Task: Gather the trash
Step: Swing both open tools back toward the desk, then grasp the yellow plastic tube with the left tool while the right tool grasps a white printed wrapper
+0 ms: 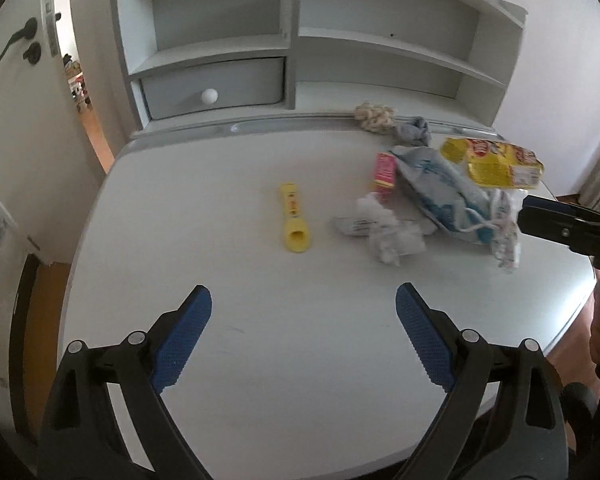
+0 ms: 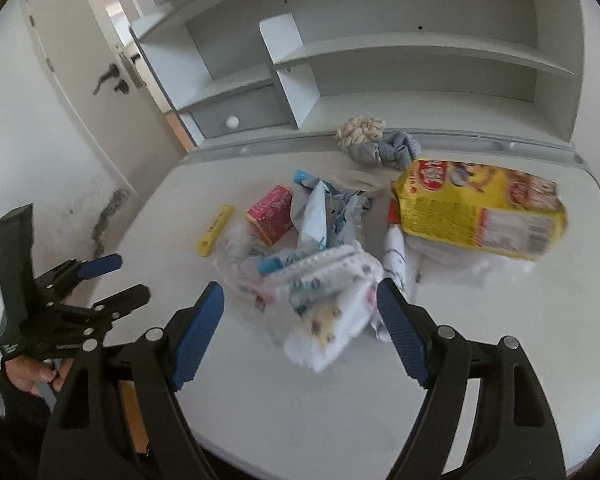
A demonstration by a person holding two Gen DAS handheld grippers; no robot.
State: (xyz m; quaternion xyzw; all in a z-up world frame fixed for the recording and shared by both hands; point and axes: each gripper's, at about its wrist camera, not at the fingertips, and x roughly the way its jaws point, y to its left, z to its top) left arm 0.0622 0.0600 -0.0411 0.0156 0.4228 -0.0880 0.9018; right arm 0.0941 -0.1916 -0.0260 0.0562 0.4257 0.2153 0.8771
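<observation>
Trash lies scattered over the right half of my white desk top (image 1: 260,360), in front of a pale grey shelf unit (image 1: 380,64) with one small drawer (image 1: 214,88).

Items seen, left wrist view:
- yellow plastic tube (image 1: 293,218), open end toward me, lying alone near the desk's middle
- crumpled white tissue (image 1: 392,236), just right of the tube
- small pink cardboard carton (image 1: 385,174), behind the tissue
- white-and-blue crumpled plastic bag (image 1: 440,192), touching the carton
- yellow printed snack bag (image 1: 492,162), farthest right, resting partly on clear wrapping
- beige knotted rope piece (image 1: 374,116) and grey knotted cloth (image 1: 414,131), at the desk's back edge against the shelf unit

My left gripper (image 1: 304,312) hovers above bare desk, jaws spread wide, nothing between them.

My right gripper (image 2: 300,304) also stands released. A printed white plastic wrapper (image 2: 324,296) lies blurred between its blue pads (image 2: 204,328); I cannot tell whether either pad touches it.

My left hand (image 2: 30,372) shows at the lower left in the right wrist view.
</observation>
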